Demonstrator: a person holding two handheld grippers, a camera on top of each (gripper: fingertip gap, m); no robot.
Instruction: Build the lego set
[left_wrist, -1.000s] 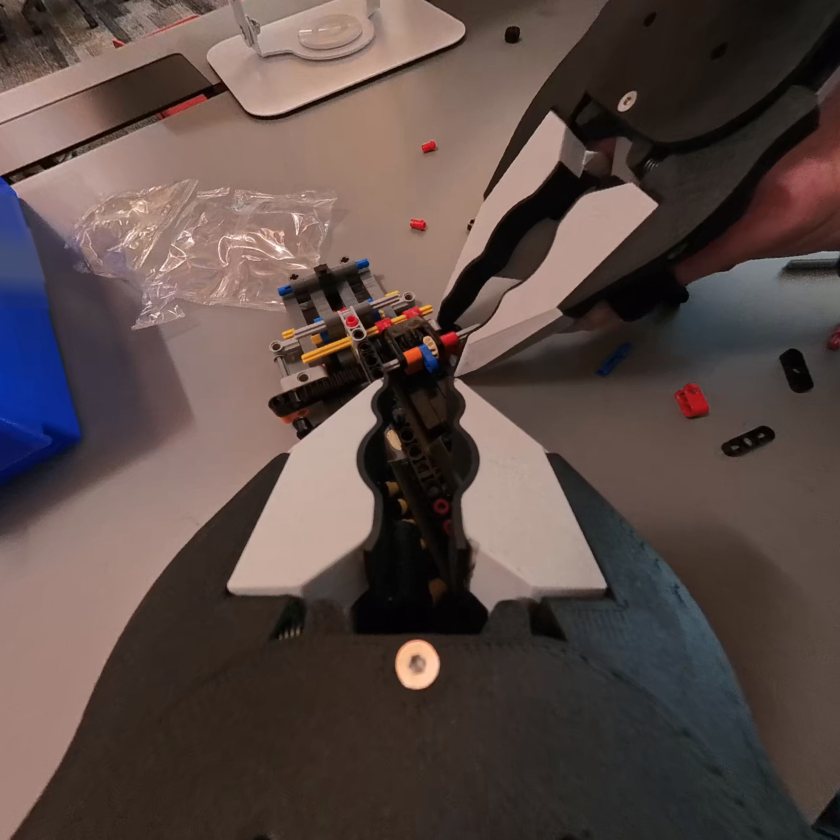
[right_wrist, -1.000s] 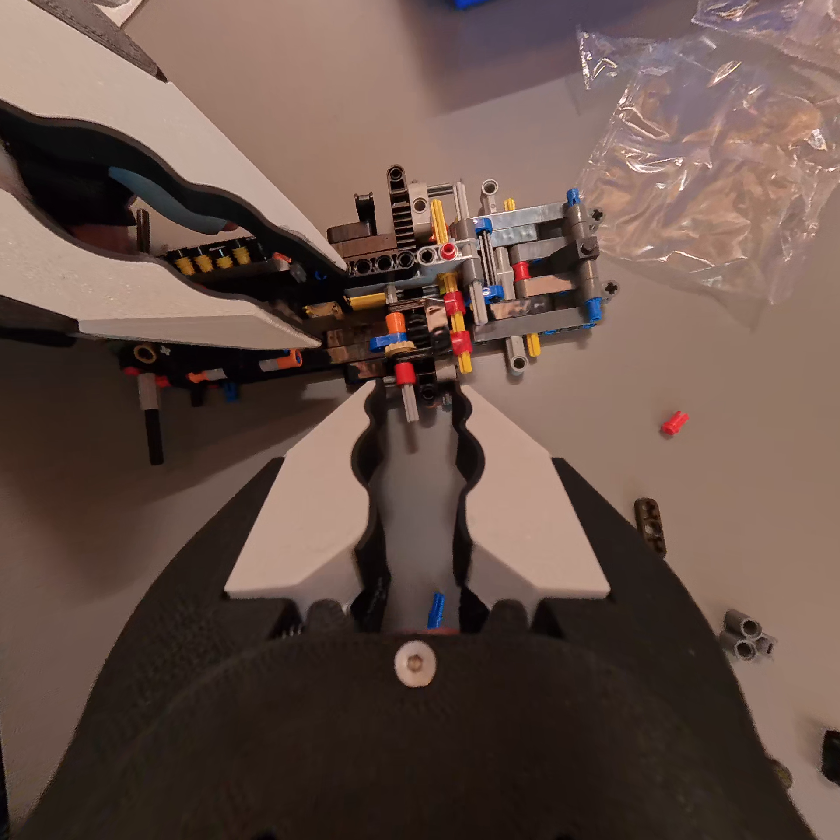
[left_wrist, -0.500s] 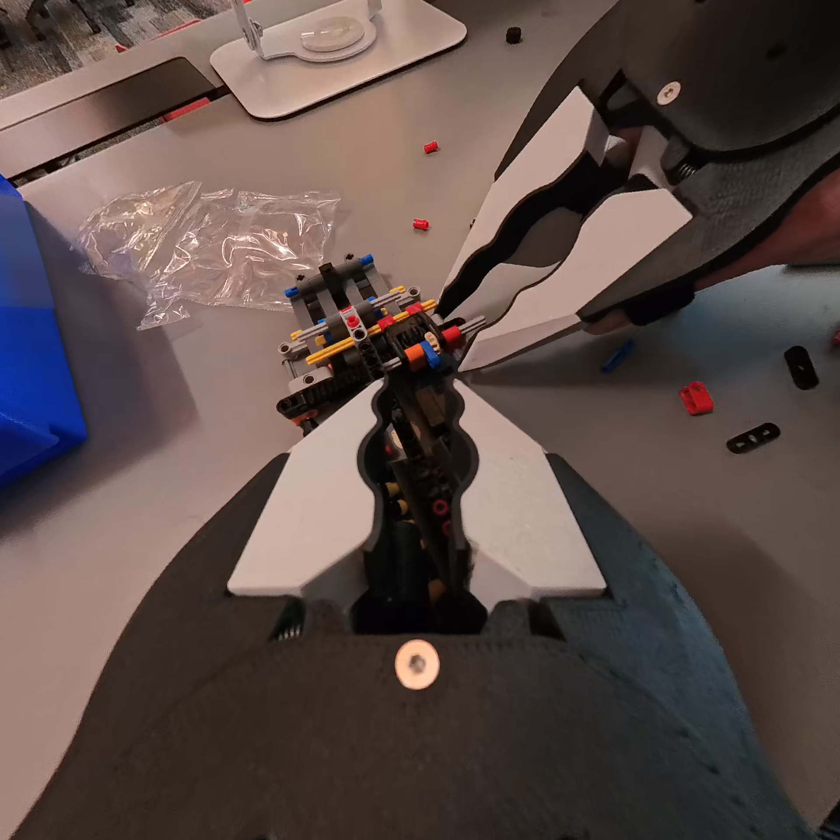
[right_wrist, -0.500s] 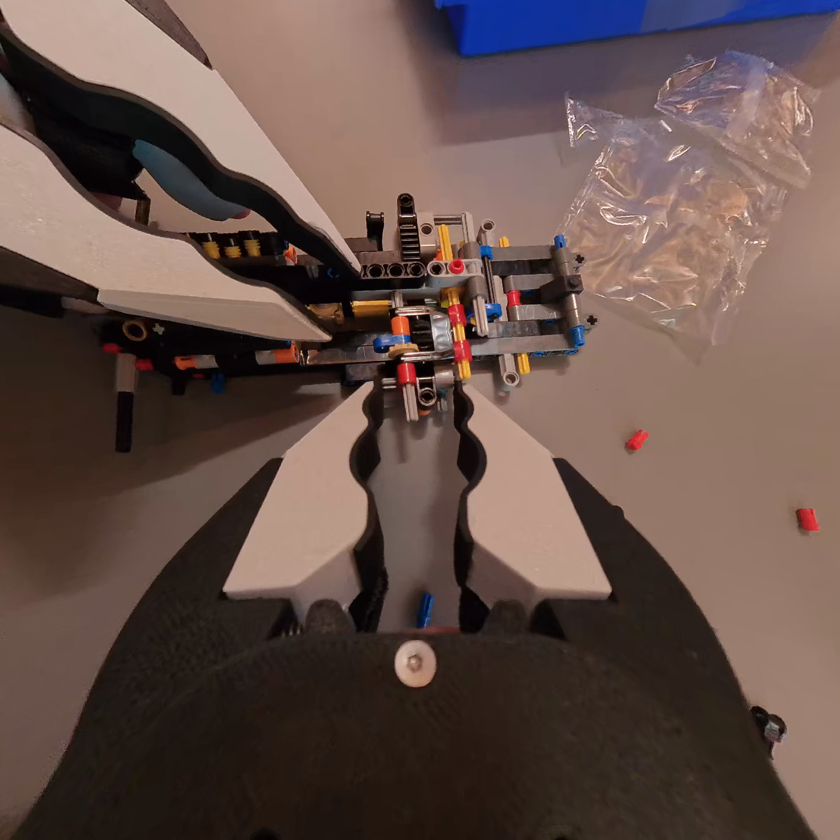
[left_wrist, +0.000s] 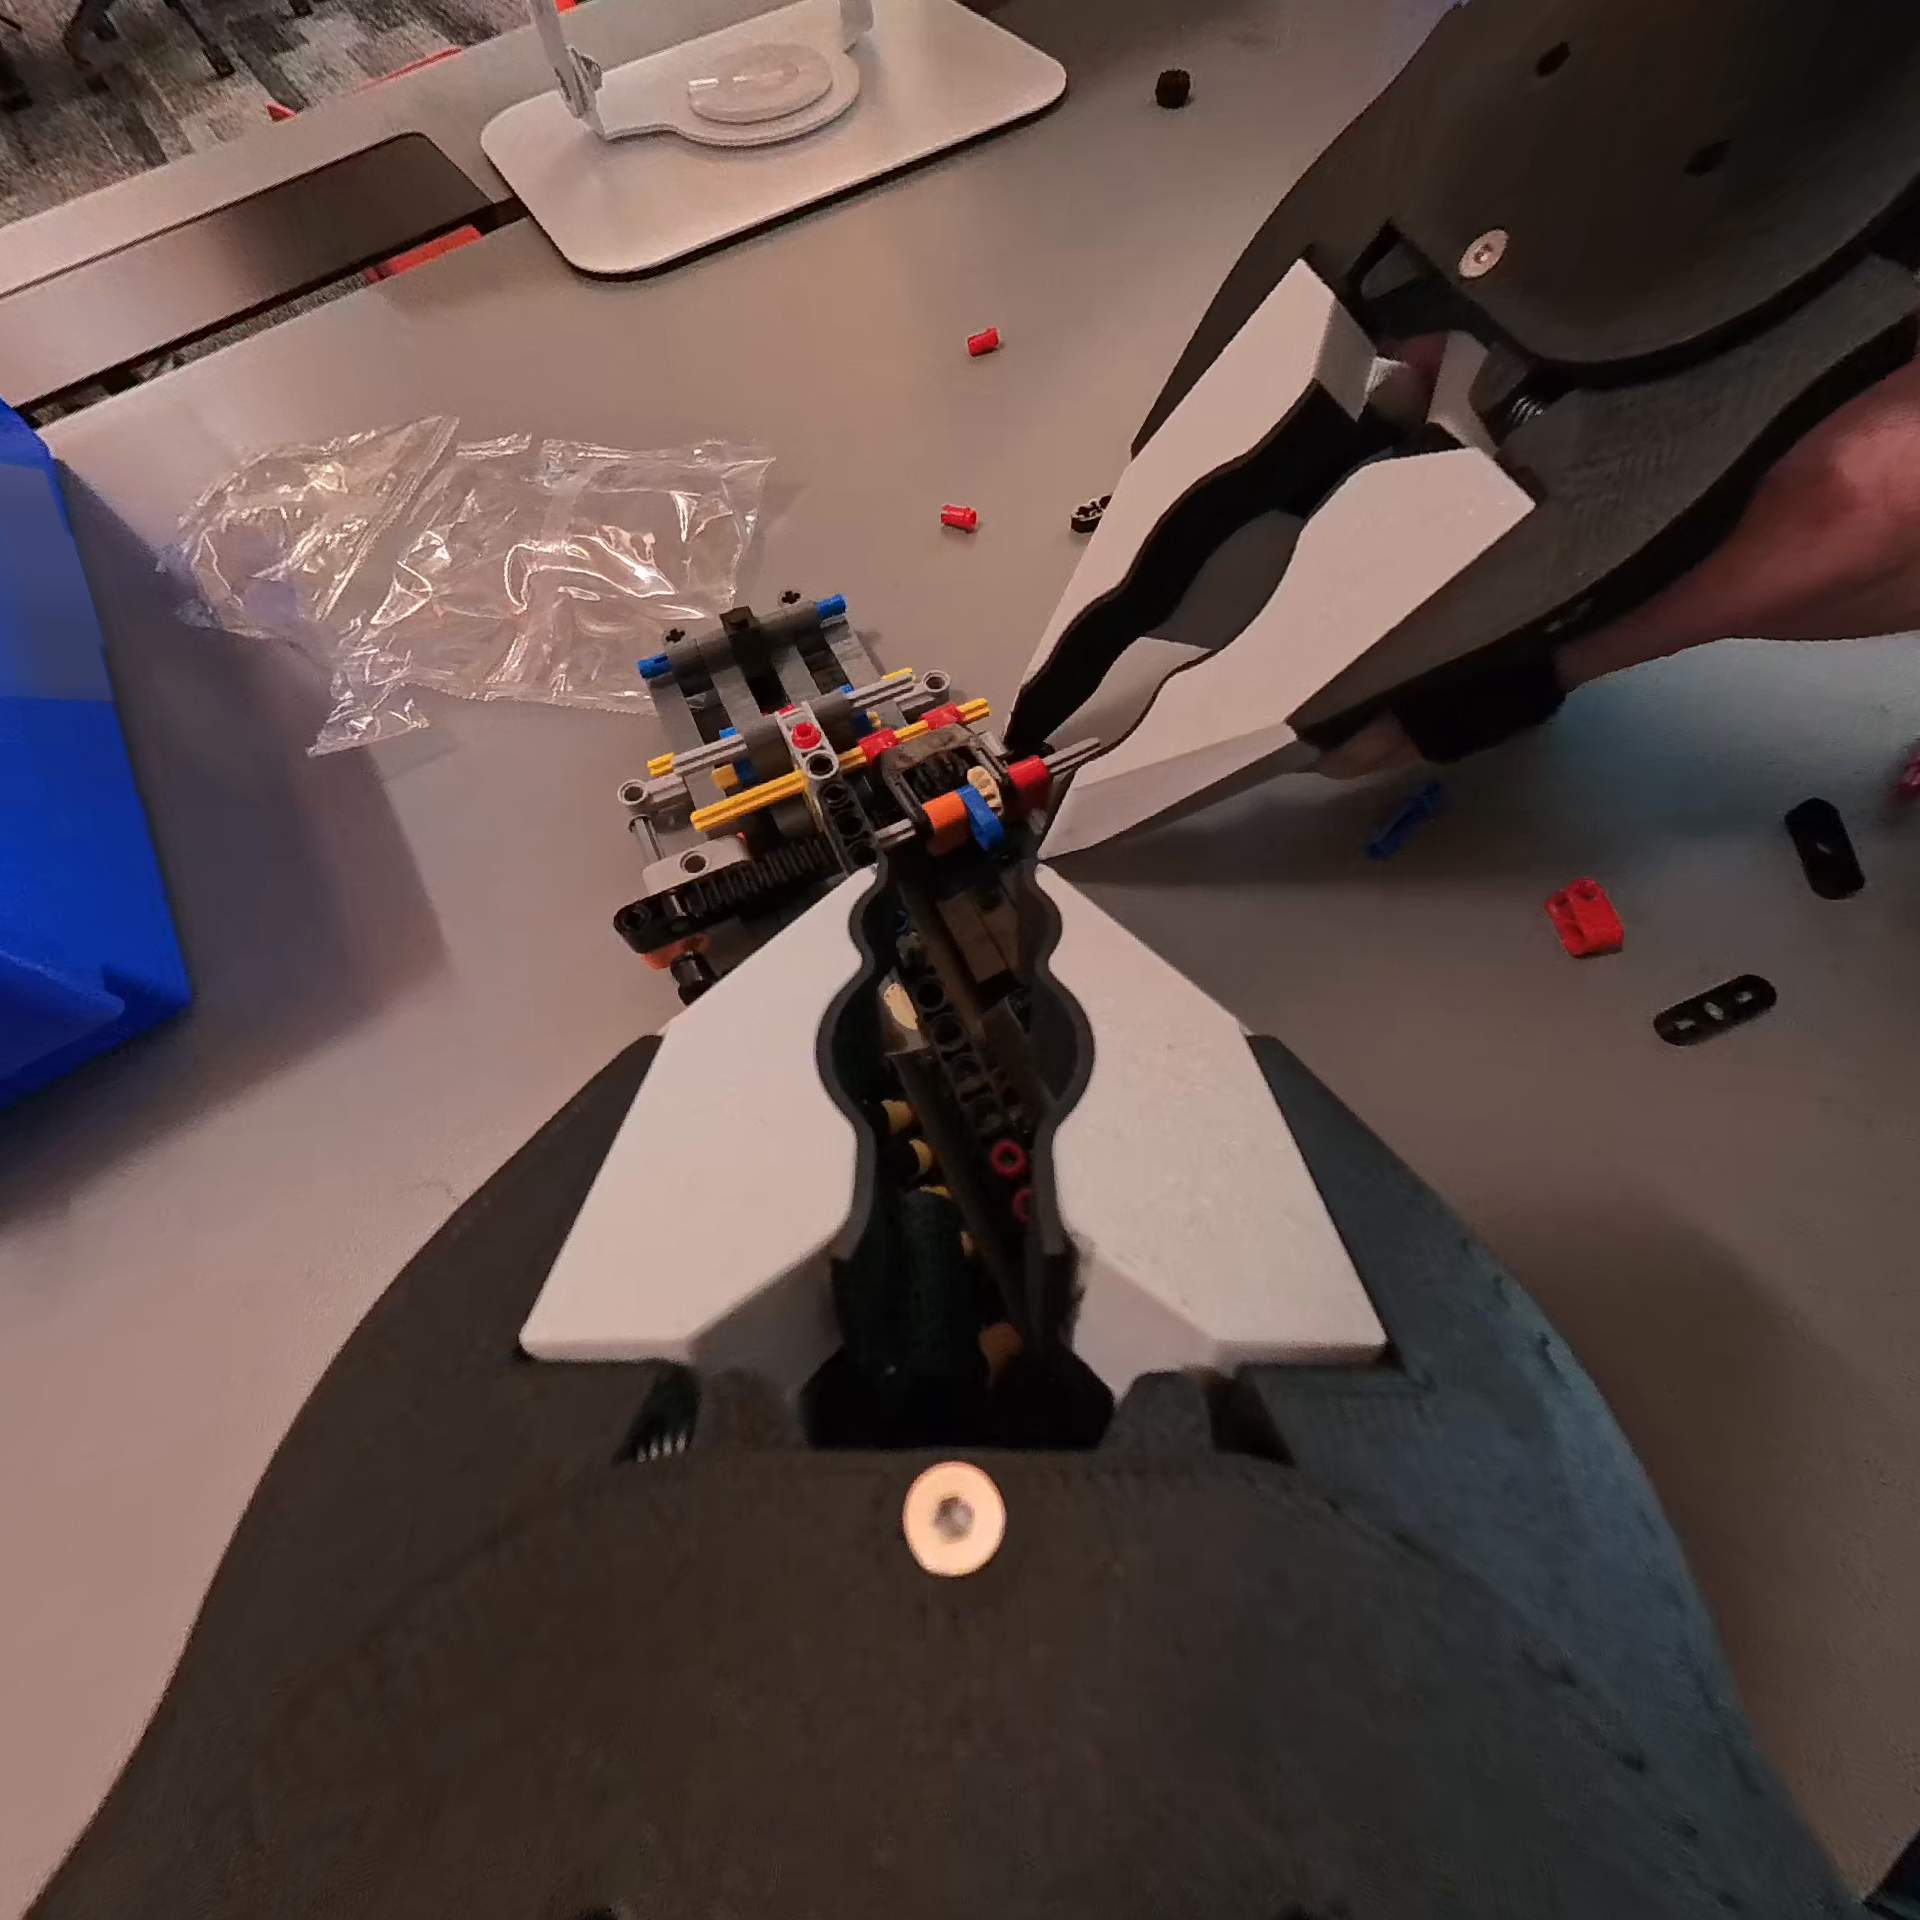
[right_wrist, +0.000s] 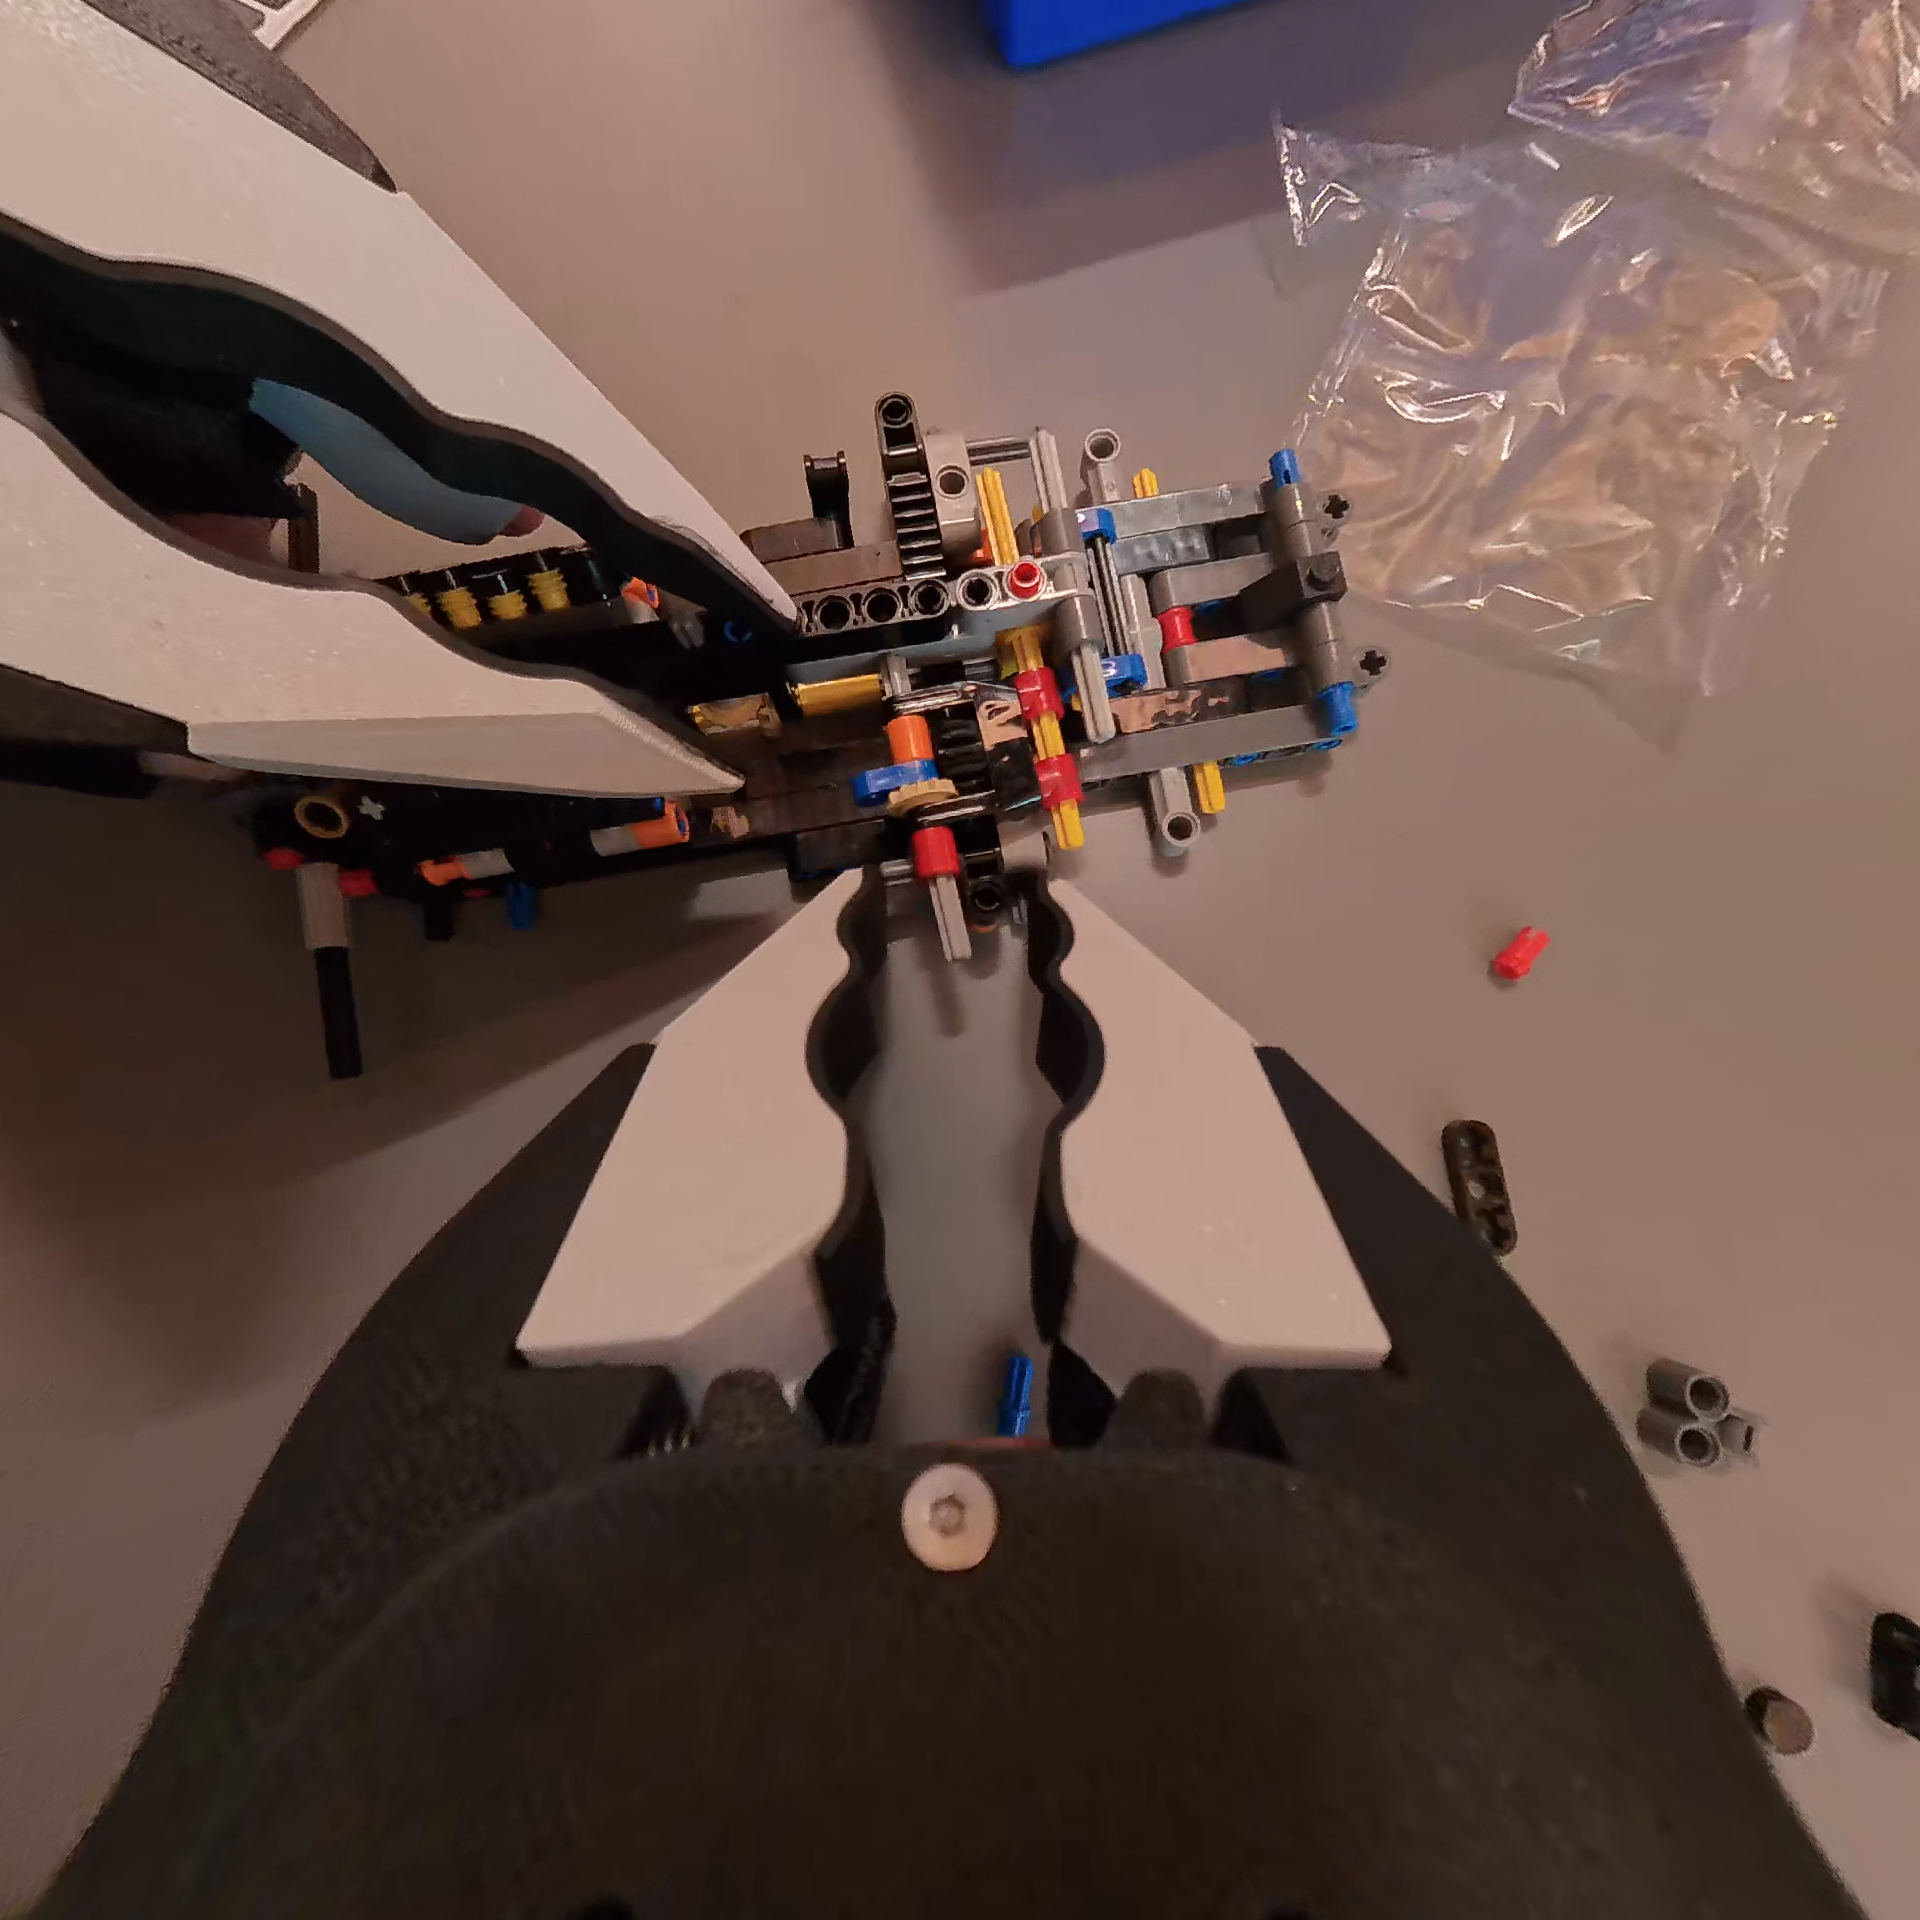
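The part-built lego model (left_wrist: 790, 748), grey and black beams with yellow axles and red and blue pins, rests on the grey table. My left gripper (left_wrist: 956, 878) is shut on the model's long black beam, which runs back between its fingers. My right gripper (right_wrist: 951, 888) is open, its tips on either side of a grey axle (right_wrist: 948, 920) with a red bush (right_wrist: 932, 852) that sticks out of the model's side (right_wrist: 1143, 623). In the left wrist view the right gripper (left_wrist: 1039, 784) comes in from the right. The left gripper (right_wrist: 769, 696) shows at the left of the right wrist view.
Empty clear plastic bags (left_wrist: 488, 561) lie behind the model, with a blue bin (left_wrist: 62, 779) at the left. Loose parts lie to the right: a red piece (left_wrist: 1581, 914), black pieces (left_wrist: 1714, 1008) and a blue pin (left_wrist: 1403, 821). Grey connectors (right_wrist: 1694, 1418) lie near my right gripper. Spacing between my two grippers at the tips: around 5 cm. The red piece (left_wrist: 1581, 914) is about 11 cm from both grippers' fingertips.
The right gripper drew back a little, then came close to the axle again. The left gripper keeps its hold on the model, which has barely moved.
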